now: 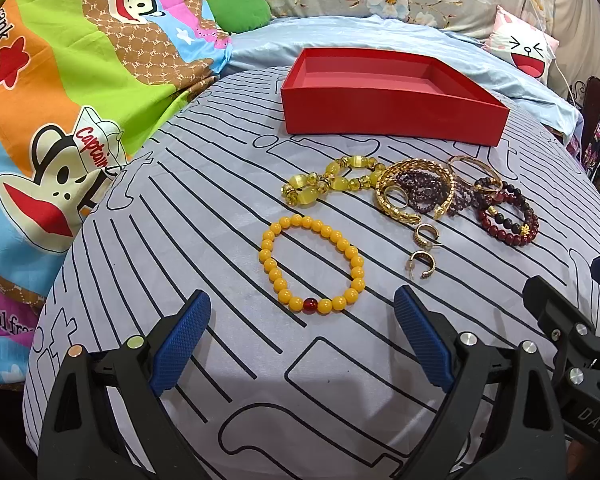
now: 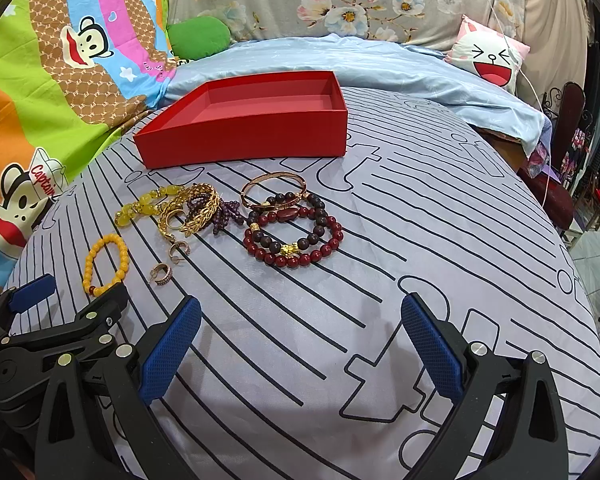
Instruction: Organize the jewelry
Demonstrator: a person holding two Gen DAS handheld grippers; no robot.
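Observation:
An empty red box stands on the striped grey cloth. In front of it lies jewelry: a yellow bead bracelet, a pale yellow stone bracelet, gold cuffs, purple beads, dark red bead bracelets, a thin gold bangle and two hoop earrings. My left gripper is open just short of the yellow bead bracelet. My right gripper is open, below the red bracelets.
A colourful cartoon blanket lies to the left, a light blue sheet and a white face cushion behind the box. The cloth's edge drops off at the right toward furniture.

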